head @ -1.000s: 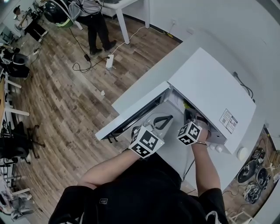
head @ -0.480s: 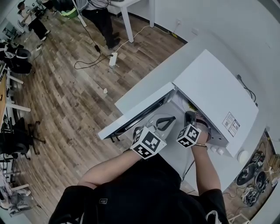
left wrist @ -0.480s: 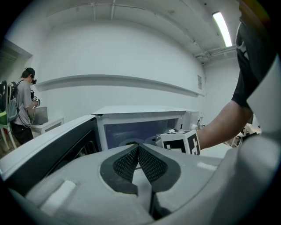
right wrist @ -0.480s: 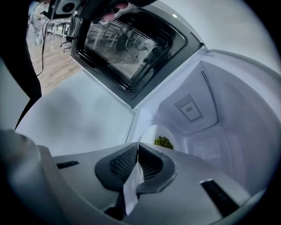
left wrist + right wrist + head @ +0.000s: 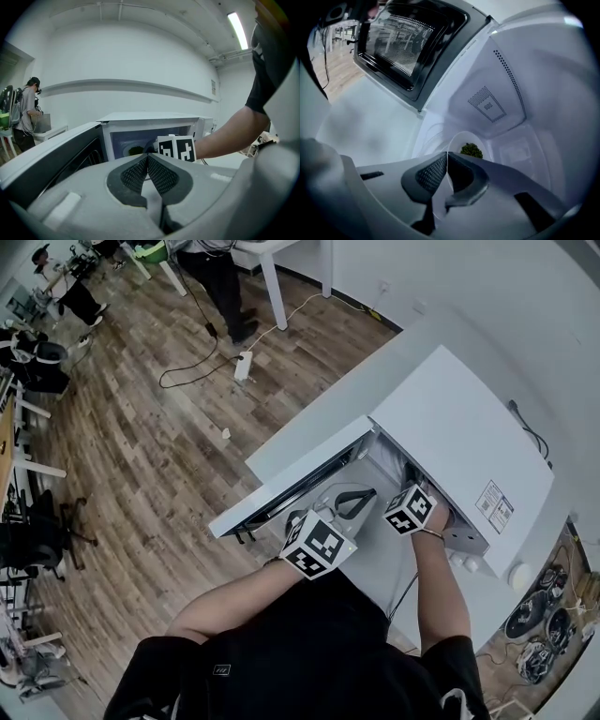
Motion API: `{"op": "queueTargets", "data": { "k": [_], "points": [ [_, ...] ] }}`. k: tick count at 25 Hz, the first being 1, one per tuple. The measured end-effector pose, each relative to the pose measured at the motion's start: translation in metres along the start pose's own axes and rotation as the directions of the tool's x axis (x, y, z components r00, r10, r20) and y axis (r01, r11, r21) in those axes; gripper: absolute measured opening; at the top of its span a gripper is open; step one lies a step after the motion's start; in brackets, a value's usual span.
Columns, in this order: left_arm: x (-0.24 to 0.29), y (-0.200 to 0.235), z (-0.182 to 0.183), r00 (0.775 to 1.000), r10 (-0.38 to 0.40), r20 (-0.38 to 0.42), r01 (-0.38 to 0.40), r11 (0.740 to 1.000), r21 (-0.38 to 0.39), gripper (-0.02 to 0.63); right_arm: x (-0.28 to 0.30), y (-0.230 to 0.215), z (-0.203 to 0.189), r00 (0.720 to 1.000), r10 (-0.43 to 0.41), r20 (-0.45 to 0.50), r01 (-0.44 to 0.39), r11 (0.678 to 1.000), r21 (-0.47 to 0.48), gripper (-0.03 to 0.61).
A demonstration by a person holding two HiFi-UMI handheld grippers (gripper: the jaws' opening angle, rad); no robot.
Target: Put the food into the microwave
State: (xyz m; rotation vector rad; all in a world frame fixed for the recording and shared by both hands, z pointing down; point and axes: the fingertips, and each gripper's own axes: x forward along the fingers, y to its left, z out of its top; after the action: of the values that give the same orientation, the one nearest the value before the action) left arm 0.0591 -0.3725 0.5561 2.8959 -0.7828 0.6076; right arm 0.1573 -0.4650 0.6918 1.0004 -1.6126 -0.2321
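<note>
Right gripper view: right claw (image 5: 447, 154) clamped on plate (image 5: 457, 142) rim w/ greens (image 5: 471, 150), inside microwave (image 5: 501, 84); left claw (image 5: 147, 157) closed, empty.

Head view high above the person, facing steeply down on the open microwave (image 5: 459, 427) and floor (image 5: 141, 456), left gripper view low outside, facing its cavity, right gripper view very near, inside the cavity mouth, all three sharing the open door (image 5: 291, 470).

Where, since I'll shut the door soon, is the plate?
In the right gripper view the plate with green food is inside the microwave, its near rim pinched by the right gripper.
</note>
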Motion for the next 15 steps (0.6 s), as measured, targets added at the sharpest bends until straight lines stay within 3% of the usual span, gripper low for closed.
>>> {"op": "queueTargets", "data": {
  "k": [5,10,13,15],
  "points": [
    [-0.02,-0.011,0.009,0.999,0.011,0.03,-0.011,1.0,0.009,0.008,-0.043,0.01,0.012,0.996,-0.037,0.084,0.031,0.997,0.068,0.018],
    [-0.057,-0.032,0.011,0.997,0.029,0.078,-0.029,1.0,0.009,0.008,-0.12,0.062,0.014,0.984,-0.019,0.177,-0.014,0.984,0.18,0.018],
    [-0.083,-0.052,0.002,0.995,0.031,0.096,-0.029,0.999,-0.019,0.008,-0.168,0.105,0.014,0.97,0.039,0.239,-0.11,0.95,0.292,0.018],
    [-0.099,-0.063,-0.006,0.994,0.032,0.103,-0.027,0.998,-0.051,0.008,-0.197,0.13,0.019,0.95,0.085,0.3,-0.201,0.902,0.383,0.018]
  ]
}}
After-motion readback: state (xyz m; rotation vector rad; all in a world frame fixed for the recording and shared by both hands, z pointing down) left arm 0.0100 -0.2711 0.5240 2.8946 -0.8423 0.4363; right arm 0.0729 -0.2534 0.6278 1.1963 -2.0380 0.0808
